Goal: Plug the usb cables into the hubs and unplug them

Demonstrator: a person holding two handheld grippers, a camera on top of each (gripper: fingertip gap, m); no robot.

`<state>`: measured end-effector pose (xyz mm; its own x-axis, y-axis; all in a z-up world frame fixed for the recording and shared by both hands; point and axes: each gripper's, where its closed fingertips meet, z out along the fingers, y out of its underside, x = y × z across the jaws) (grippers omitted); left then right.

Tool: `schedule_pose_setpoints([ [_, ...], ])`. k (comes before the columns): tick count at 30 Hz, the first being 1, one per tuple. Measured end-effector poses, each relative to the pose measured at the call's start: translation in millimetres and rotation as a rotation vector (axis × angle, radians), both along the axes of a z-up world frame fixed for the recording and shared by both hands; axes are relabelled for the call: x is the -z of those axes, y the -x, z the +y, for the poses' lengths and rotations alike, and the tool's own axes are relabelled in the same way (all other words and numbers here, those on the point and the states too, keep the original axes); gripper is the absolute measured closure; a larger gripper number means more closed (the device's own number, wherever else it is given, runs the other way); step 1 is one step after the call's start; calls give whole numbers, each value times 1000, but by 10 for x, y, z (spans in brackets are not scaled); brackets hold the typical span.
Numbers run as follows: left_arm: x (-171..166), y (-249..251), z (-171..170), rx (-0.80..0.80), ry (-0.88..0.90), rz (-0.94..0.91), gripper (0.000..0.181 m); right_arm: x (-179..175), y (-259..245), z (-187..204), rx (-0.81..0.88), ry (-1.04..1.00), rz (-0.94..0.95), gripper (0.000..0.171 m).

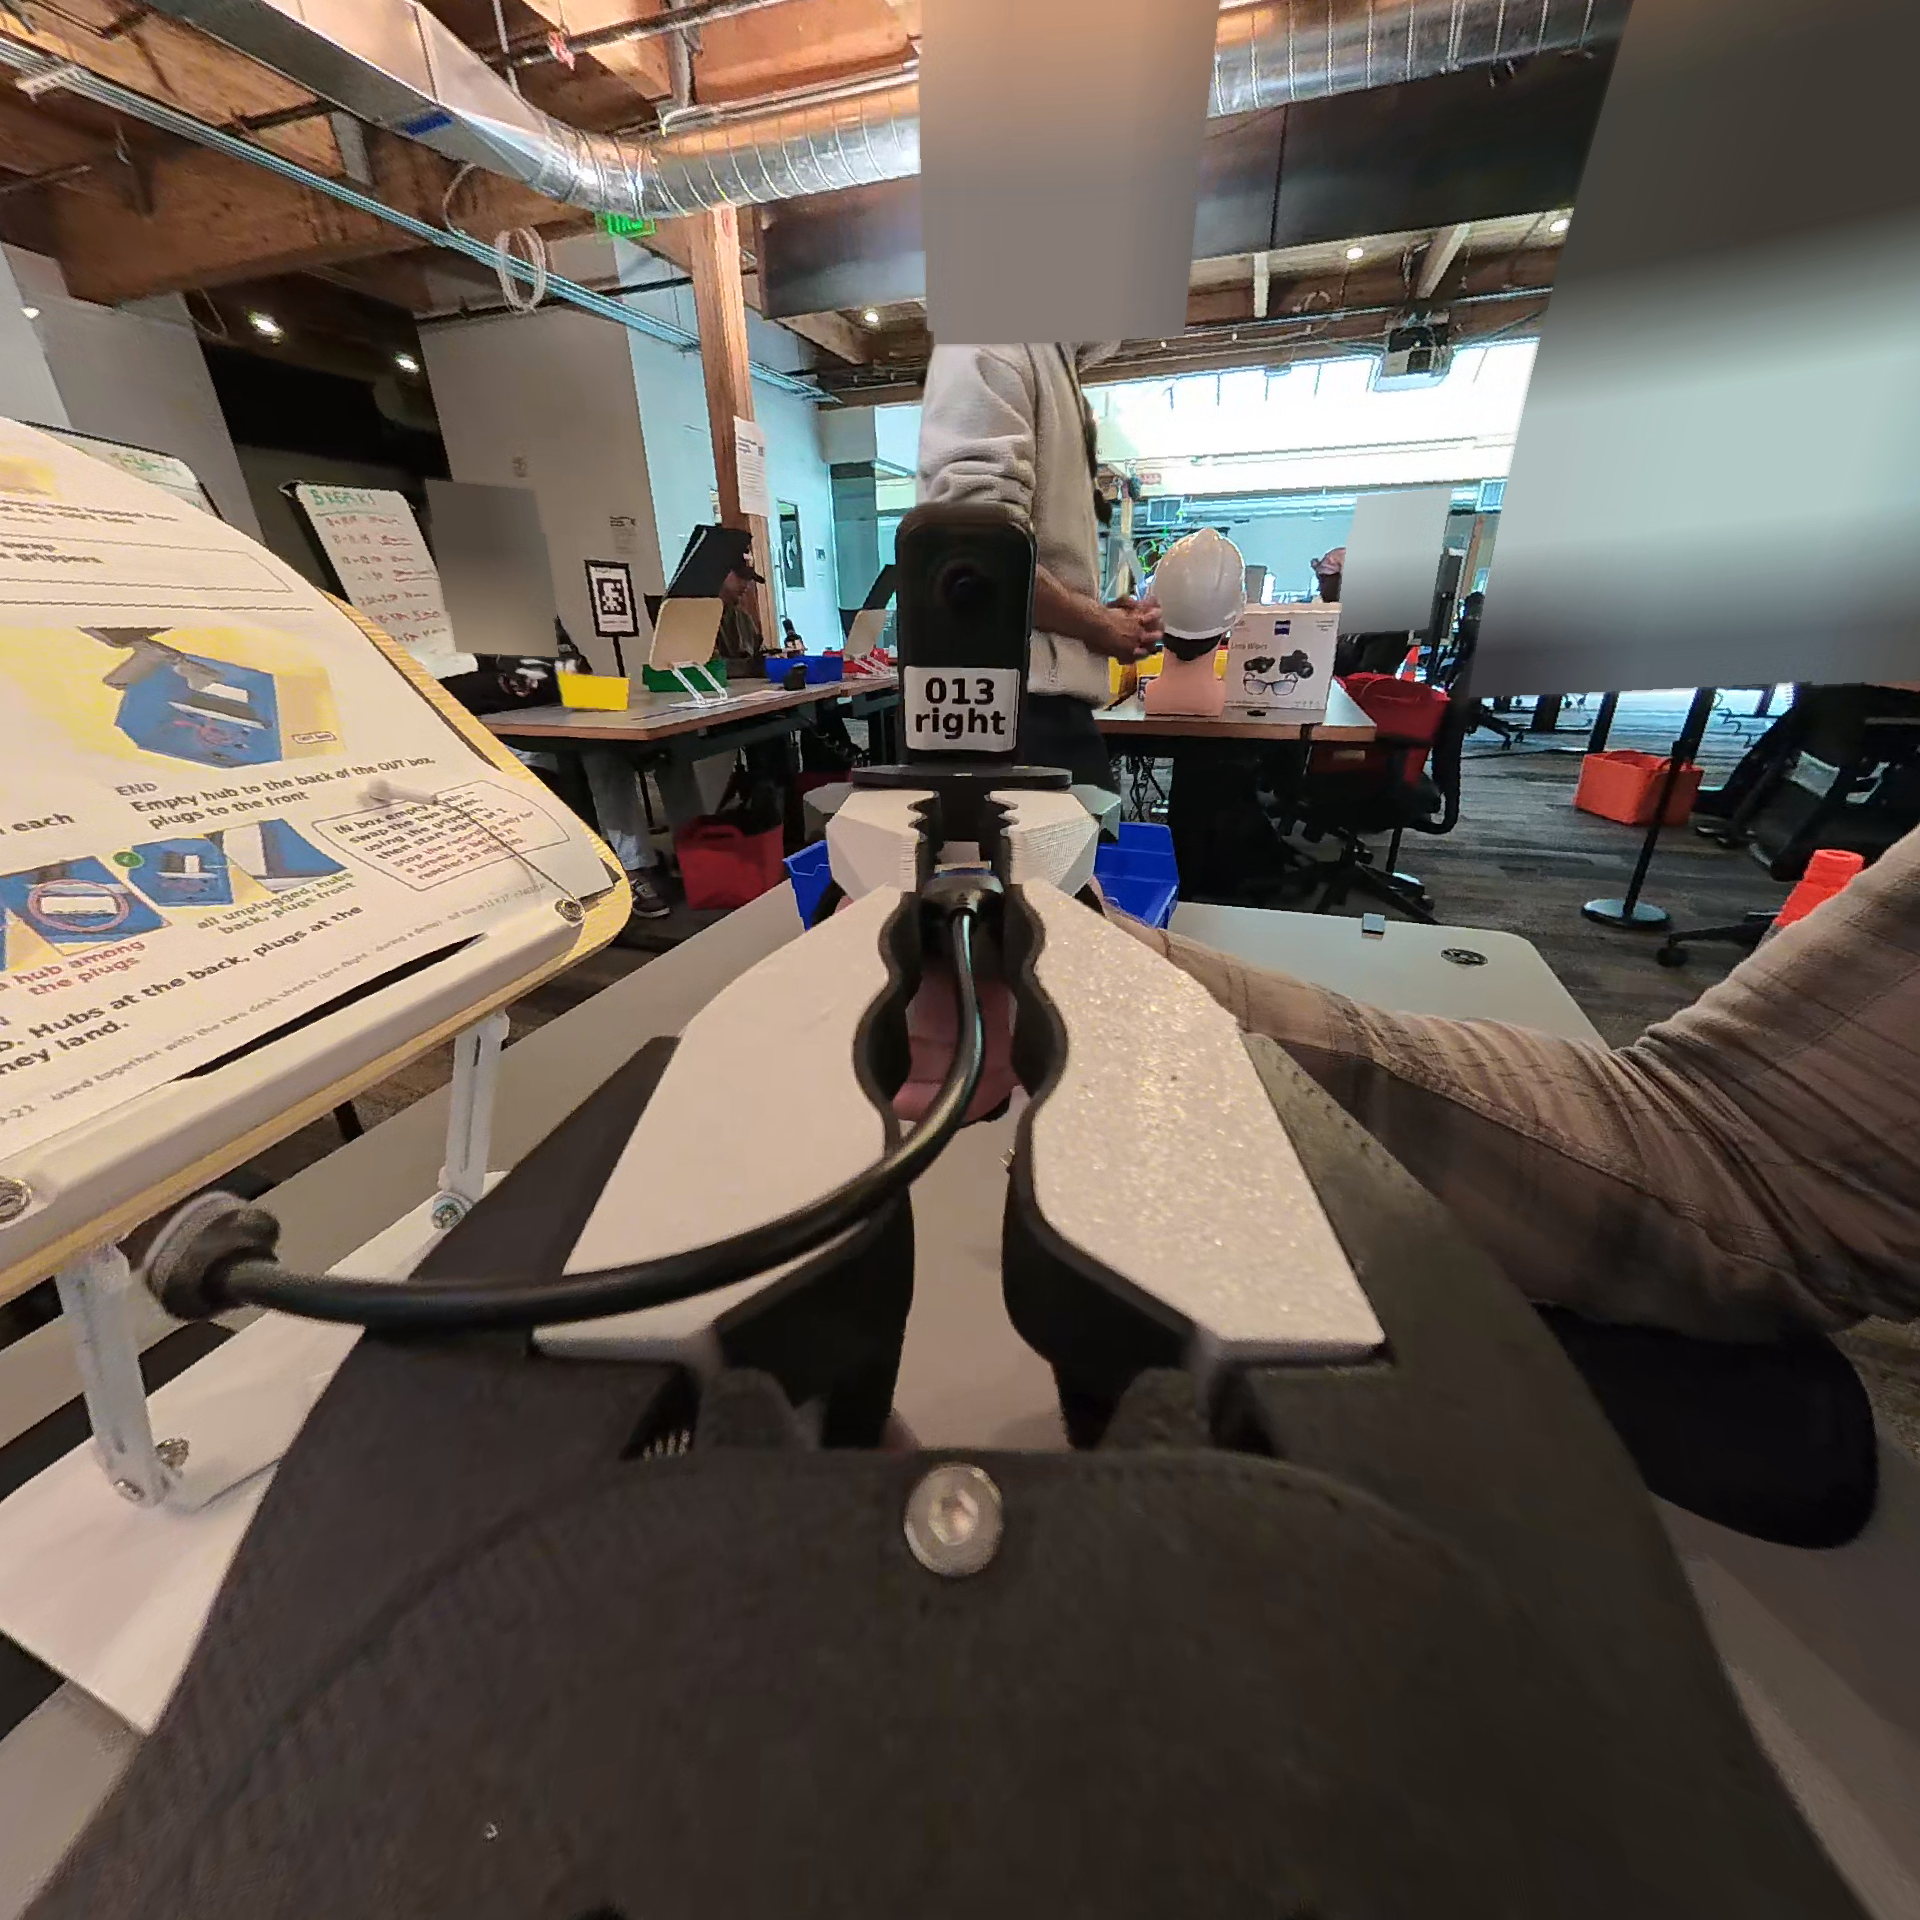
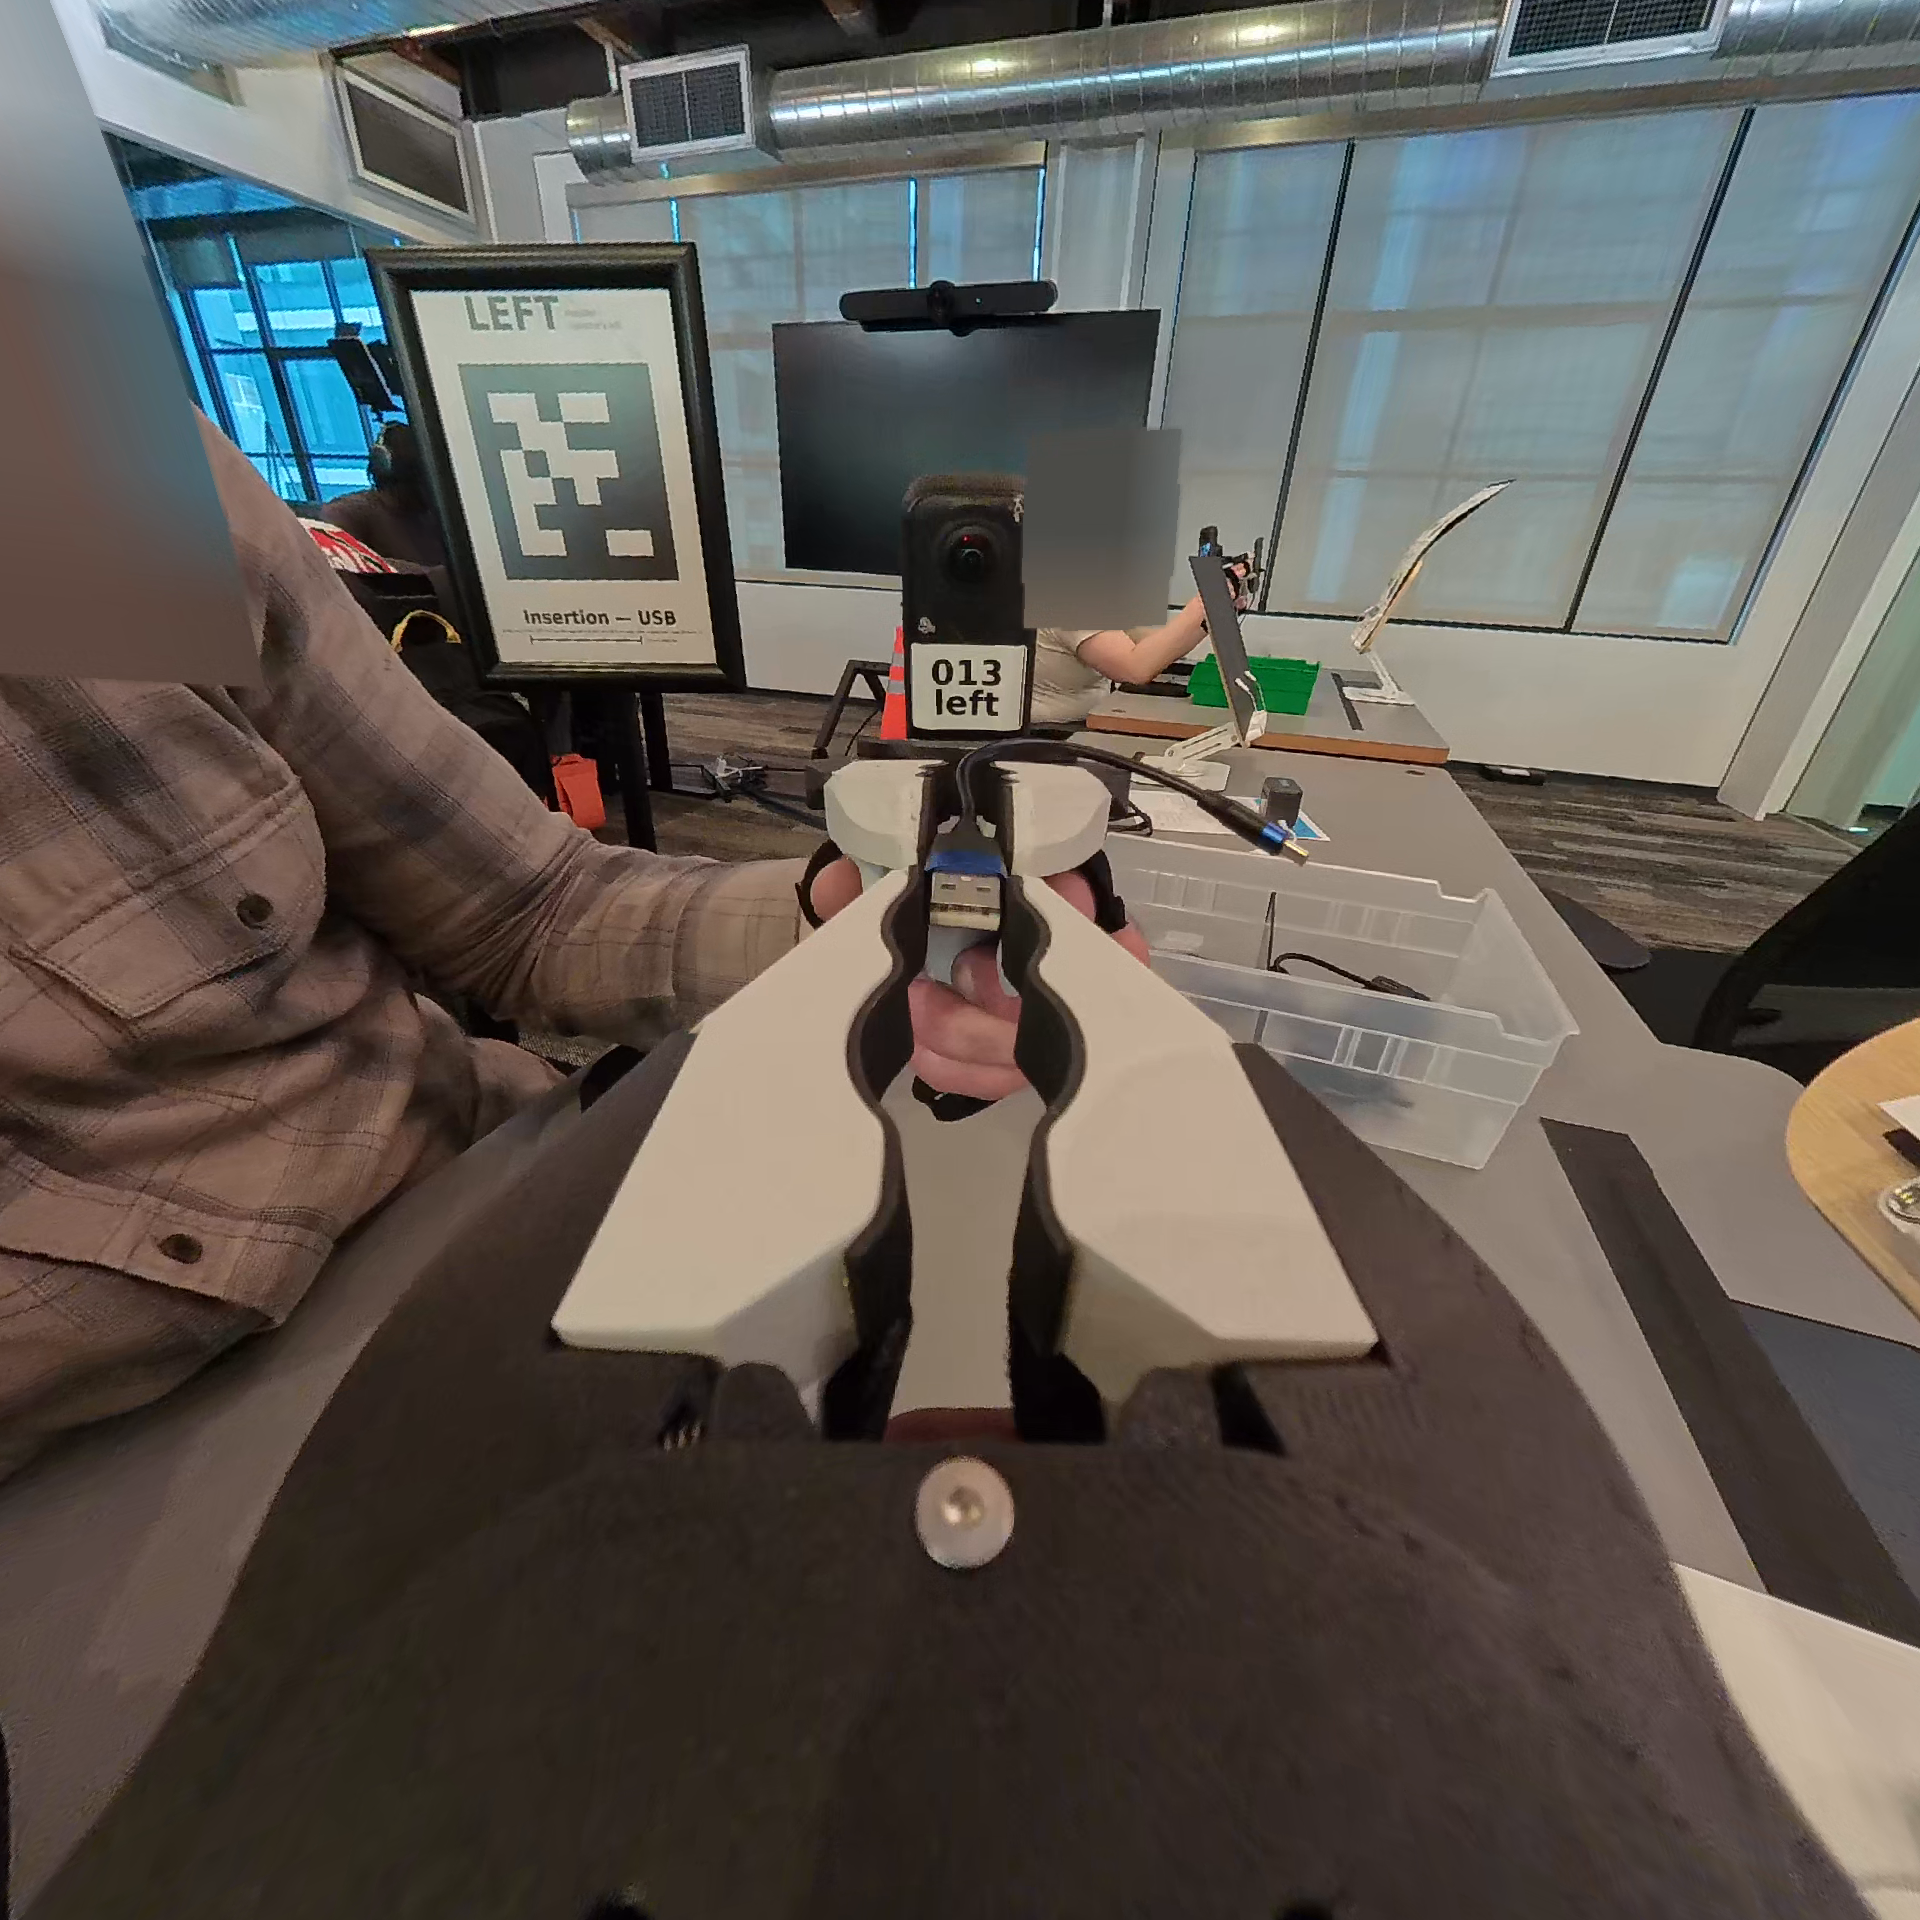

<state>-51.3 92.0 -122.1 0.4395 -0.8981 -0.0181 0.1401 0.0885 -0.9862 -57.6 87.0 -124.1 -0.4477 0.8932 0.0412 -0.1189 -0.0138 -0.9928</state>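
Likely a handover: left gripper (image 1: pixel 961 904) clamps the cable (image 1: pixel 727 1247) plug (image 2: pixel 966 899); right gripper (image 2: pixel 966 920) flanks its metal end, grip unclear. Keep the plug straight, cable slack.

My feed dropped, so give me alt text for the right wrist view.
The left gripper faces the camera, holding a USB plug whose metal end points between the right gripper's nearly closed fingers; contact there is unclear. Its black cable loops right, its free end hanging above a clear bin on the grey table.
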Motion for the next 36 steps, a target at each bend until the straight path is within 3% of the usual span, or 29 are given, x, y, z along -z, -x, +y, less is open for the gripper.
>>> schedule_pose_setpoints([
  [12,-51,50,15,-54,-62,-38,167,-39,51,29,53,-3,-13,159],
  [14,-65,60,18,-64,-69,-42,166,-61,36,32,48,6,2,152],
  [26,-82,27,-16,-53,-86,-41,166,-101,-19,15,38,-7,19,159],
  [29,-61,-31,-32,-42,-90,-5,158,-85,-14,-23,27,-23,3,159],
  [36,-46,-49,-46,-32,-83,-10,164,-77,-36,-36,25,-38,-4,159],
])
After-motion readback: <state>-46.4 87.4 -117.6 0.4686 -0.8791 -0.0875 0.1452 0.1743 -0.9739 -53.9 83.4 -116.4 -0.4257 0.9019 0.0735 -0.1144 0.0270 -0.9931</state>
